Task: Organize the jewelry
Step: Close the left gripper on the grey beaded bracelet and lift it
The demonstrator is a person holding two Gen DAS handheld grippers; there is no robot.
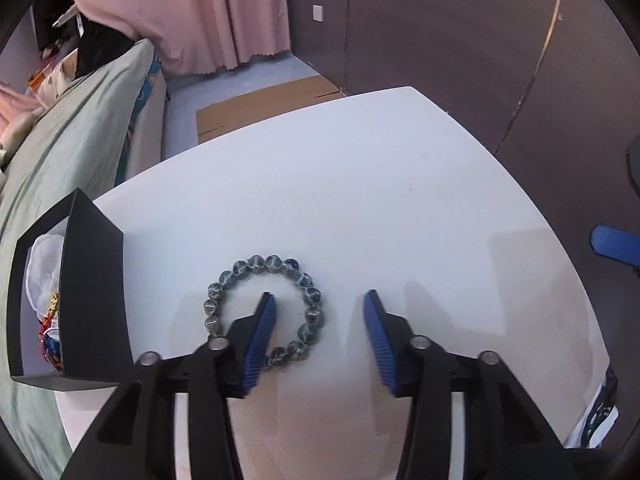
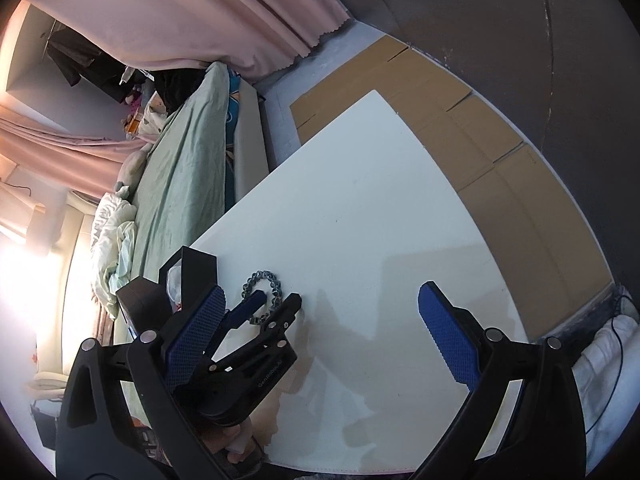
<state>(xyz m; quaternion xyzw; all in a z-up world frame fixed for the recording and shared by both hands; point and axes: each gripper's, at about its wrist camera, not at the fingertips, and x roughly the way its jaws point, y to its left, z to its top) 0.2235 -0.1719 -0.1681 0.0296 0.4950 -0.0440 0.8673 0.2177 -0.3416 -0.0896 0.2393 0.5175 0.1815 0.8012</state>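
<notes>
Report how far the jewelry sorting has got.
Done: some pieces already lie in the black box. In hand: the left gripper is open at the bracelet on the table, one finger inside its ring. Left: grip it and box it. The right gripper is open and empty.

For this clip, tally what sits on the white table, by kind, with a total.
Grey-blue beaded bracelet: 1
Open black jewelry box: 1
Total on the white table: 2

The left gripper is open, one finger inside the bracelet's ring.
</notes>
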